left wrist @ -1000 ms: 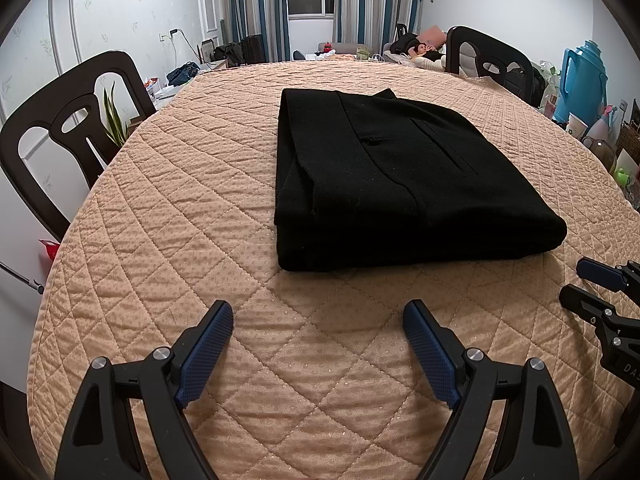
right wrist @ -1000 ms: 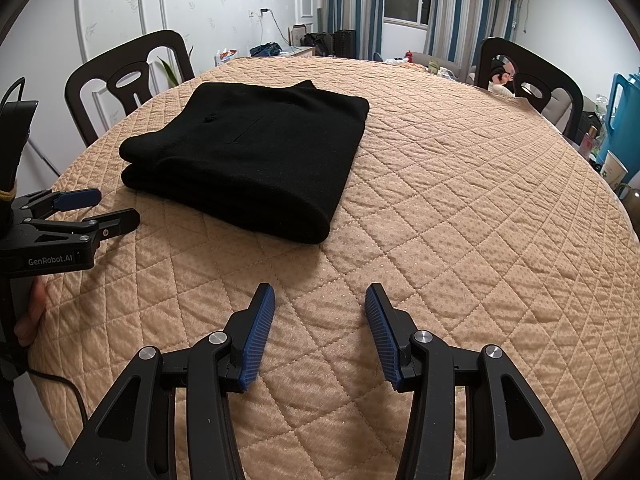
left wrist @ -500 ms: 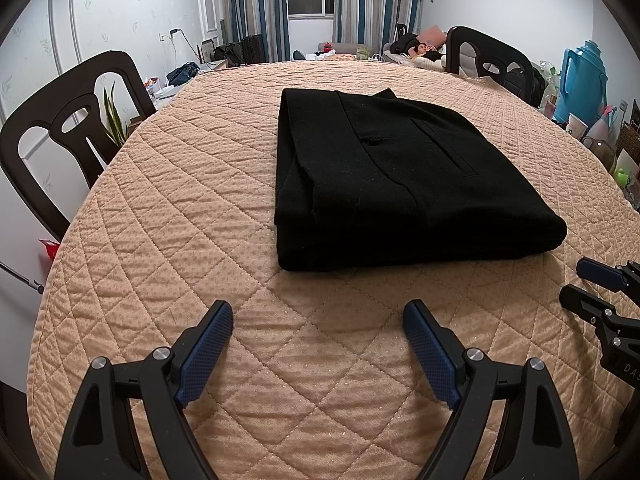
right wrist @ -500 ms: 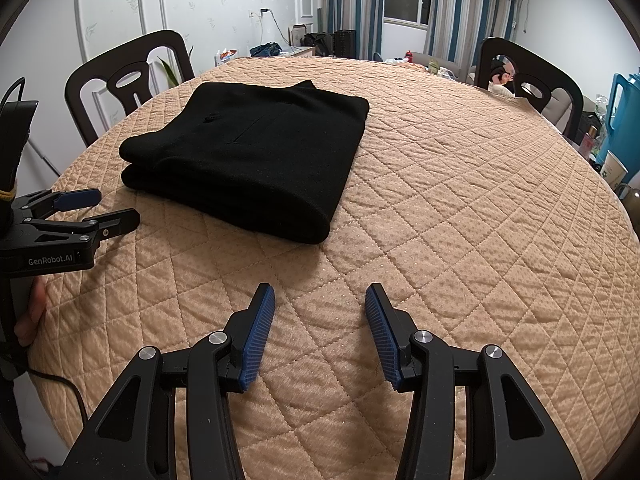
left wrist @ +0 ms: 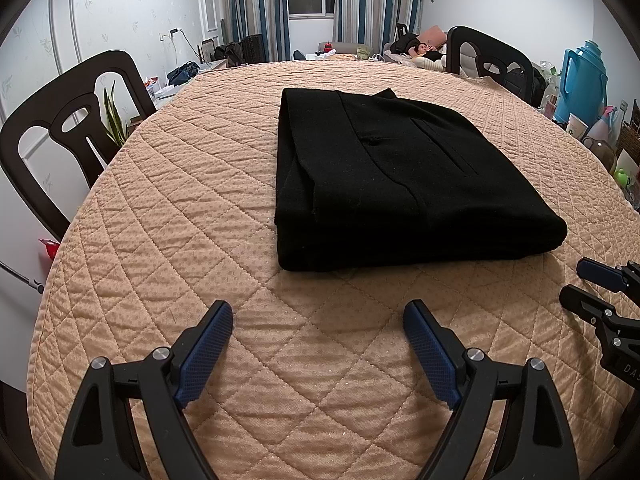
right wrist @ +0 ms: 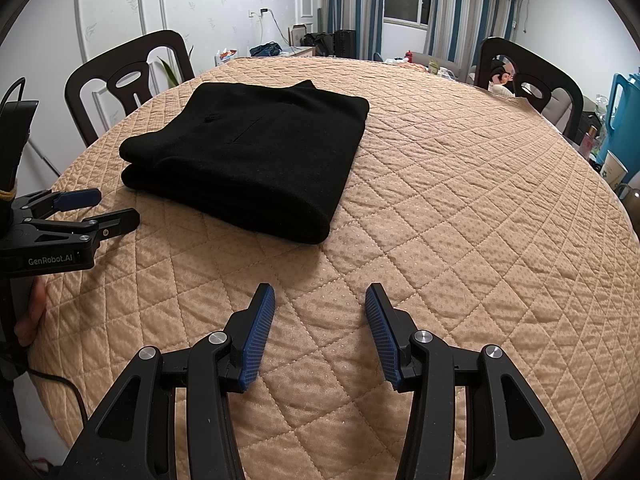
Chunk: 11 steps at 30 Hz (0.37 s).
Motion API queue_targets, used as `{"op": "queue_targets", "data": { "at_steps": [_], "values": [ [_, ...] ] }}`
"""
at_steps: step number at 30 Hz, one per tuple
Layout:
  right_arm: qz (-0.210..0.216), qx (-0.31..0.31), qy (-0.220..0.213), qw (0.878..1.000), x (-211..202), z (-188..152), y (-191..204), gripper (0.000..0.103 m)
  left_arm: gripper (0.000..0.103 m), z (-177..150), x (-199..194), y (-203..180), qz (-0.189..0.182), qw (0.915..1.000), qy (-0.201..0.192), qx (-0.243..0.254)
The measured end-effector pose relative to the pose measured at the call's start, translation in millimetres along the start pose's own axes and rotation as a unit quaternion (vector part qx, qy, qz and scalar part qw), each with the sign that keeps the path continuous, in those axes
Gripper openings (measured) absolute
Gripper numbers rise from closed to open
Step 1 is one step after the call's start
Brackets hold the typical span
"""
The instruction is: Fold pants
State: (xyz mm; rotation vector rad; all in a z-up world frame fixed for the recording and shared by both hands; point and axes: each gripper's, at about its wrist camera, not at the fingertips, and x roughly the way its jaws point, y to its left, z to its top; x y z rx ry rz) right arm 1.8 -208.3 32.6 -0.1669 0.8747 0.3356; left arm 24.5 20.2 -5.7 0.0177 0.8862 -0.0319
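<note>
Quilted peach cloth covers the whole round table (left wrist: 168,240), diamond stitching running edge to edge, soft and slightly puckered, and that is our biggest surface on show. Next down in size, the black pants (left wrist: 392,184) sit near the middle of it as a thick, squared-off stack, layers visible along the near edge, a welt pocket and a button on top; the fabric looks dense and matte, wool-like, holding its shape well. From the right wrist view the same pants (right wrist: 256,160) lie up and to the left, with rounded fold edges facing us. By my reading the folding is done or very nearly so, and the job now is simply a clean finish: keep both tools clear of the stack, and if any tidying is wanted, press lightly on the top layer rather than pinch, since a grab at 1 corner could drag the layers out of line. Smaller now: the left gripper (left wrist: 318,322) hovers over bare quilt just short of the pants, jaws spread wide, nothing between its textured blue pads. The right gripper (right wrist: 320,304) does likewise, jaws parted and empty, ribbed blue pads over the cloth. 2 dark chairs (right wrist: 128,76) stand at the table's far sides.
</note>
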Motion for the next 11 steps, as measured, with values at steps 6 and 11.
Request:
{"op": "queue_targets", "data": {
  "at_steps": [6, 11],
  "values": [
    [0.0, 0.0, 0.0, 1.0, 0.0, 0.0, 0.0, 0.048, 0.091, -1.0, 0.6, 0.8, 0.001, 1.0, 0.002, -0.003],
    [0.0, 0.0, 0.0, 1.0, 0.1, 0.1, -0.1, 0.048, 0.091, -0.9, 0.9, 1.0, 0.001, 1.0, 0.003, -0.004]
  ]
}}
